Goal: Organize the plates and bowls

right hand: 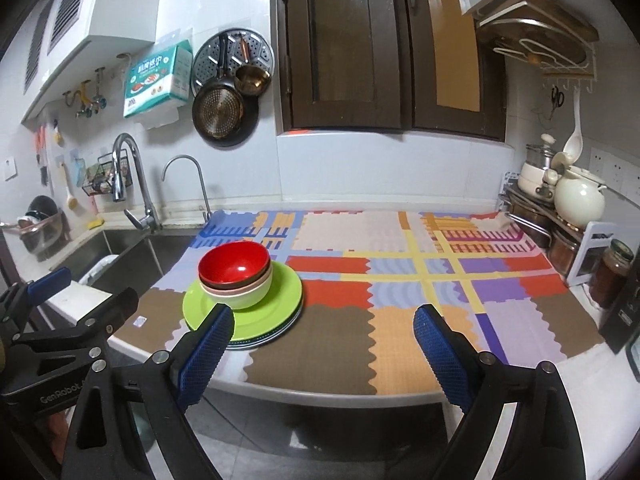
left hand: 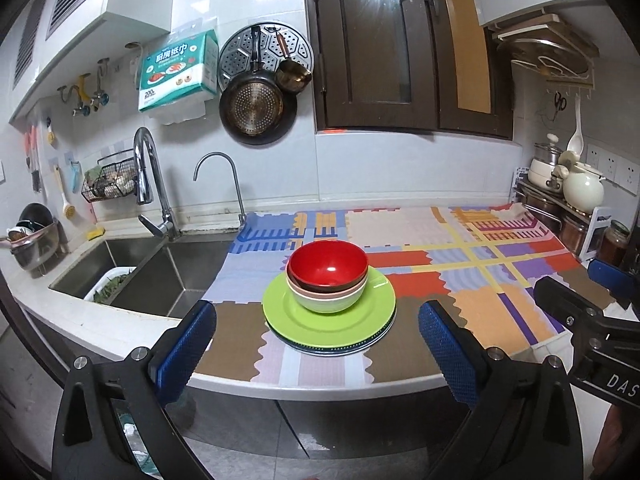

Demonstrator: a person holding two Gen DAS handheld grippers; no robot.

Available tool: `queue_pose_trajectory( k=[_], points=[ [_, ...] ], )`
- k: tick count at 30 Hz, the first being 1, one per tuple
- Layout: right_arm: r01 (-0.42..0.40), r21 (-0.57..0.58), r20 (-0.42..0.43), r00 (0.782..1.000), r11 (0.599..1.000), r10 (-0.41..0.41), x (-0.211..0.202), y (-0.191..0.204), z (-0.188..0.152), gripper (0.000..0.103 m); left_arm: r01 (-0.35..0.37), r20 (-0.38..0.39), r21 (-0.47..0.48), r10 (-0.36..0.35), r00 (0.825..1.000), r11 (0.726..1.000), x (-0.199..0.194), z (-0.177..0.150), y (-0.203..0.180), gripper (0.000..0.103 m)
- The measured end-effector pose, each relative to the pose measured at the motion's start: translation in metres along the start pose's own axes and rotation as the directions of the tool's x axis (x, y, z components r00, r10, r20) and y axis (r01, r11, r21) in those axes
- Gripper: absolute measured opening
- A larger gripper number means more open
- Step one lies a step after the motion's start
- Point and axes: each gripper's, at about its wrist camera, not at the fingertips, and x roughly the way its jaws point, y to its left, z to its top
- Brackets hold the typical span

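Looking down the left gripper (left hand: pixel 318 344), fingers spread wide and holding nothing; the right gripper (right hand: pixel 324 344) is spread just as wide, also empty; both hang off the front edge of the worktop (left hand: pixel 120 332), not over it. The bowls (left hand: pixel 328 276) sit nested, red one on top, on a stack of plates (left hand: pixel 332 320) near the front edge of the mat (right hand: pixel 400 264), toward its sink end. Under the red bowl only rims show, brownish, pink, then green; their number is hard to call. Below the green plate only thin dark and pale edges peek out; how many plates, cannot tell. In the right view that gripper's left finger covers the near rim of the plates. The sink (left hand: pixel 160 276) lies left of the stack, its basin partly cut off by the worktop lip. Right of the stack the mat runs open to the pots (right hand: pixel 576 196) at the far right.
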Motion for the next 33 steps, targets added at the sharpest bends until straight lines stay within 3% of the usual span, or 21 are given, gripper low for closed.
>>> queue_pose_trajectory(
  k=[33],
  points=[
    [0.035,0.005,0.031,0.999,0.999,-0.035,-0.040,0.016,-0.012,0.092,0.029,0.018,0.004,-0.029,0.999,1.000,-0.027,-0.006,0.012,0.103]
  ],
)
